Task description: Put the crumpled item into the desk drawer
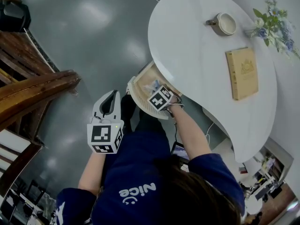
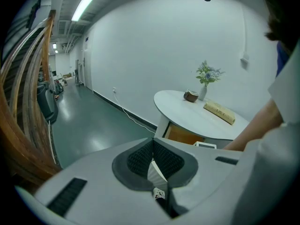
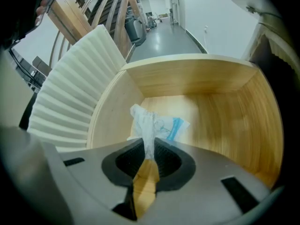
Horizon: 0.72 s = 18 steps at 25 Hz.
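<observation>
Wooden drawer [image 3: 206, 83]: right tongs [image 3: 149, 149] pinch crumpled item [image 3: 151, 123].

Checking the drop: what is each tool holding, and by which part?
The right tool pinches the crumpled item by its twisted near end; the left tool holds nothing.

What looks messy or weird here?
Only the crumpled item, scrunched in the open drawer with the right claw pinching its tip. On the table, the cup, book and flowers sit tidy; nothing looks spilled or broken.
</observation>
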Available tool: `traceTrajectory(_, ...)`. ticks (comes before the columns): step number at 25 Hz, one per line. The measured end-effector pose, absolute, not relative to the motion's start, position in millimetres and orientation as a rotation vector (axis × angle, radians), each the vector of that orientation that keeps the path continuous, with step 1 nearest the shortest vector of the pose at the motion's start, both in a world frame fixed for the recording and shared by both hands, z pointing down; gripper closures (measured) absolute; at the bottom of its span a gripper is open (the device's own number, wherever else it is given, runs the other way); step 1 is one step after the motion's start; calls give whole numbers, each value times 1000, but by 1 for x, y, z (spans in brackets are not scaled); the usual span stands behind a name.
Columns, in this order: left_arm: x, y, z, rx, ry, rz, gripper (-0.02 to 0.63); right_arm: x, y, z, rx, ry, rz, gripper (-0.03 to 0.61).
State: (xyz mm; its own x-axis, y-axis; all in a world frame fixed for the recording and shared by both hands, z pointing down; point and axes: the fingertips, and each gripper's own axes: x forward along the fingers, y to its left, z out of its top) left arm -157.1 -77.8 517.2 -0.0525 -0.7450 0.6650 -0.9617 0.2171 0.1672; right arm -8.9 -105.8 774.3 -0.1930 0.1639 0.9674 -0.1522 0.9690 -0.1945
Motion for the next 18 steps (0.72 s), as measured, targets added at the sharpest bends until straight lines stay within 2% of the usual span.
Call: traceTrajectory(18, -156, -59, 533, 1549, -1833, 482, 611, -15, -105, 805, -11, -1669, 343, 482)
